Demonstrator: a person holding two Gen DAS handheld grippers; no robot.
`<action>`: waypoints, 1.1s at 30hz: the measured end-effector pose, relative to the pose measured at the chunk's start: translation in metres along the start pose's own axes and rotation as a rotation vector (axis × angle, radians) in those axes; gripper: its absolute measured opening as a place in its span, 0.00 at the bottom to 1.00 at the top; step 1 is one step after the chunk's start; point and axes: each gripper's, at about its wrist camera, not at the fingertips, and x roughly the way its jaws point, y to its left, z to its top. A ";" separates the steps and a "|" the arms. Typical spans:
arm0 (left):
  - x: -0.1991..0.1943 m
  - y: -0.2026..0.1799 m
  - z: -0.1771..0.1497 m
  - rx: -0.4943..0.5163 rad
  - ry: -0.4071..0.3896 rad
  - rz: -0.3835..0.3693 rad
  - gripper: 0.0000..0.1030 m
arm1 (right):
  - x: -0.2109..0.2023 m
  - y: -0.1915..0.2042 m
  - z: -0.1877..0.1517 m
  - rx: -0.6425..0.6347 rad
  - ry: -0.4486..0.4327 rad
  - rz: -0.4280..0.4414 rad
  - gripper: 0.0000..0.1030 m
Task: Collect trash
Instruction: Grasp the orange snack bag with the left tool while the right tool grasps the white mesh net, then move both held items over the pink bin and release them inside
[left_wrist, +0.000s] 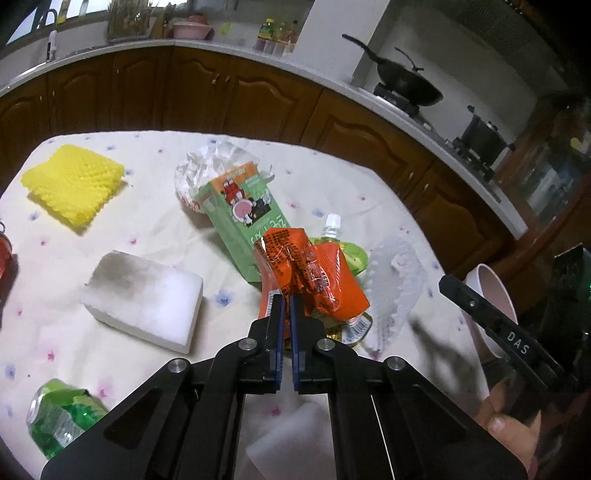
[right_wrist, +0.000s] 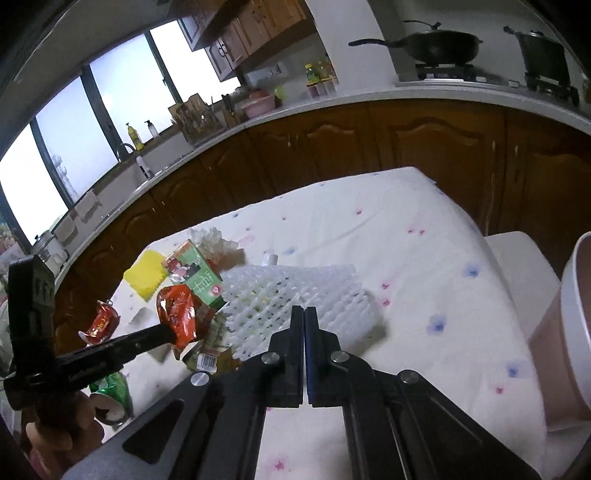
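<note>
My left gripper (left_wrist: 287, 300) is shut on an orange snack wrapper (left_wrist: 306, 269) and holds it above the table; the wrapper also shows in the right wrist view (right_wrist: 177, 314). My right gripper (right_wrist: 303, 314) is shut on a white foam fruit net (right_wrist: 295, 295), seen in the left wrist view (left_wrist: 391, 288) too. A pink bin (right_wrist: 576, 321) stands at the table's right edge. On the flowered tablecloth (right_wrist: 406, 240) lie a green carton (left_wrist: 240, 206), a green pouch with a white spout (left_wrist: 332, 229) and crumpled clear plastic (left_wrist: 210, 162).
A yellow foam net (left_wrist: 72, 182), a white foam block (left_wrist: 144, 302), a crushed green can (left_wrist: 59, 417) and a red can (right_wrist: 101, 323) lie on the table. Brown cabinets (left_wrist: 221, 92) and a counter with a wok (left_wrist: 406, 85) stand behind it.
</note>
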 end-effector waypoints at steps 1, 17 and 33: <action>-0.004 0.001 0.000 -0.004 -0.006 -0.006 0.02 | -0.002 0.000 0.001 0.000 -0.009 0.002 0.00; -0.022 0.020 -0.004 -0.054 -0.021 -0.033 0.02 | 0.065 0.014 -0.002 0.004 0.142 -0.080 0.31; -0.029 -0.049 -0.013 0.046 -0.017 -0.148 0.02 | -0.043 -0.031 -0.007 0.105 0.005 -0.028 0.08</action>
